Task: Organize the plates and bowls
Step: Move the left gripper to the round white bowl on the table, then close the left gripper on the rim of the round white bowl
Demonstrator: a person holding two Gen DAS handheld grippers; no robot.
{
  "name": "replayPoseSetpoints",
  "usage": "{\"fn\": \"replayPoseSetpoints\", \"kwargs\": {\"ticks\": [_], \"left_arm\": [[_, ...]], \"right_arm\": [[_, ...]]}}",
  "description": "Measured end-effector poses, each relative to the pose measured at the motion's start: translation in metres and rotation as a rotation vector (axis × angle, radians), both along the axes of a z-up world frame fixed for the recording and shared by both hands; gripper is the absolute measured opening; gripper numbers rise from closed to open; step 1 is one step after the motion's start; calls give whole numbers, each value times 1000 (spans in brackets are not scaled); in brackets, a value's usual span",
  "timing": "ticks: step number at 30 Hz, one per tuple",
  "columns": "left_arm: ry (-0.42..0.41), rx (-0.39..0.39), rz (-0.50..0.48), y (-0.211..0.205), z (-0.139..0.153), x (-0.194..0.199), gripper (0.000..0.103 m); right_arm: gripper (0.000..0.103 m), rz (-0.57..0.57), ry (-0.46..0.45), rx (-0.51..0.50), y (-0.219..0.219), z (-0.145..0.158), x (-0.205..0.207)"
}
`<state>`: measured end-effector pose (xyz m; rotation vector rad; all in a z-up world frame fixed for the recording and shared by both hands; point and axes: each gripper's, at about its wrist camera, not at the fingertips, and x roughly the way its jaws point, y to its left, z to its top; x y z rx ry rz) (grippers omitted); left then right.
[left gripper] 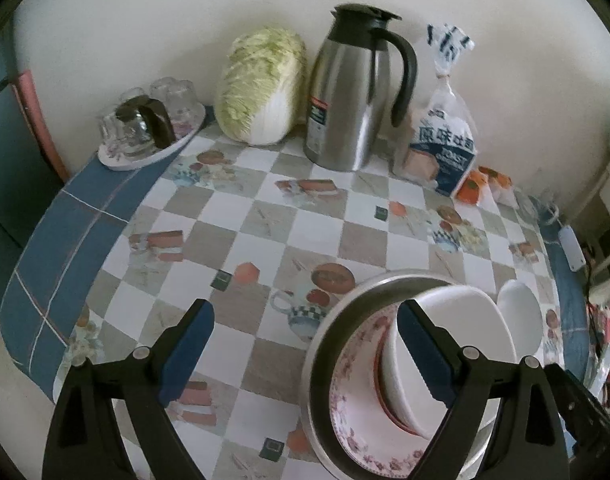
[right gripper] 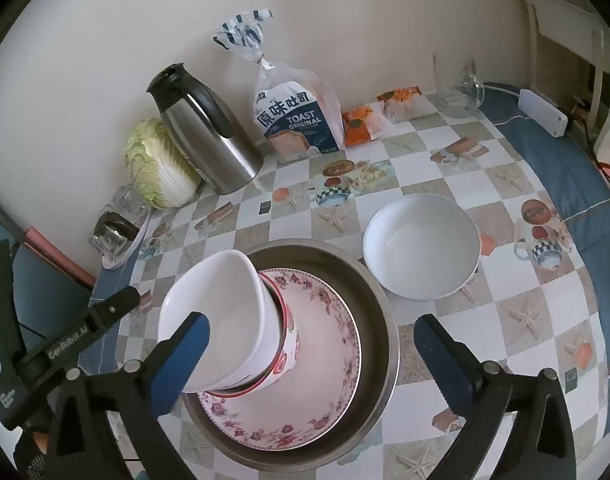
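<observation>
Both sets of jaws stand wide apart with nothing between them: the left gripper (left gripper: 305, 340) hangs over the bench (left gripper: 265, 216) at the lower middle of its view, and the right gripper (right gripper: 311, 344) hovers above the stack at lower centre of its own. That stack sits in the steel basin (right gripper: 379, 312): one floral plate (right gripper: 329, 344) lying flat, one red-patterned bowl (right gripper: 289, 344) on it, and one white bowl (right gripper: 225, 312) nested in that, leaning hard toward the lower left. To the right of centre, just beside the basin, a second white bowl (right gripper: 421, 240) waits upright on the bench, well apart from any jaws. So the count reads one plate, three bowls, one basin. The likely next step is fetching that loose bowl, and doing it well looks like this: straddle the near rim with one pad inside and one outside, close firmly, lift straight, and square up the leaning bowl before nesting, or the pile may tip. Along the top, against the wall, stand one cabbage (right gripper: 157, 164), one steel jug (right gripper: 209, 132) and one toast bag (right gripper: 297, 120).
</observation>
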<state>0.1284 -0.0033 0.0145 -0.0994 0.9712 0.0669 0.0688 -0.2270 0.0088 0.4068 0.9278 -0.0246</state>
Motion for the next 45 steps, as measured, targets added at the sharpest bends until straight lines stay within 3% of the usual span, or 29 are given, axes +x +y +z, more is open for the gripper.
{"fn": "replayPoseSetpoints", "kwargs": {"ticks": [7, 17, 25, 32, 41, 43, 45], "left_arm": [[-31, 9, 21, -4, 5, -2, 93], [-61, 15, -31, -37, 14, -7, 93], [-101, 59, -155, -85, 29, -8, 94], [-122, 61, -315, -147, 35, 1, 94], [49, 185, -467, -237, -2, 36, 94], [83, 224, -474, -251, -15, 43, 94], [99, 274, -477, -263, -28, 49, 94]], "right_arm": [[103, 12, -18, -10, -3, 1, -2], [103, -47, -43, -3, -36, 2, -10], [103, -190, -39, 24, -100, 0, -22], [103, -277, 40, -18, -145, -27, -13], [99, -248, 110, 28, -147, -71, 14], [84, -250, 116, 35, -147, -75, 15], [76, -242, 118, 40, -145, -79, 17]]}}
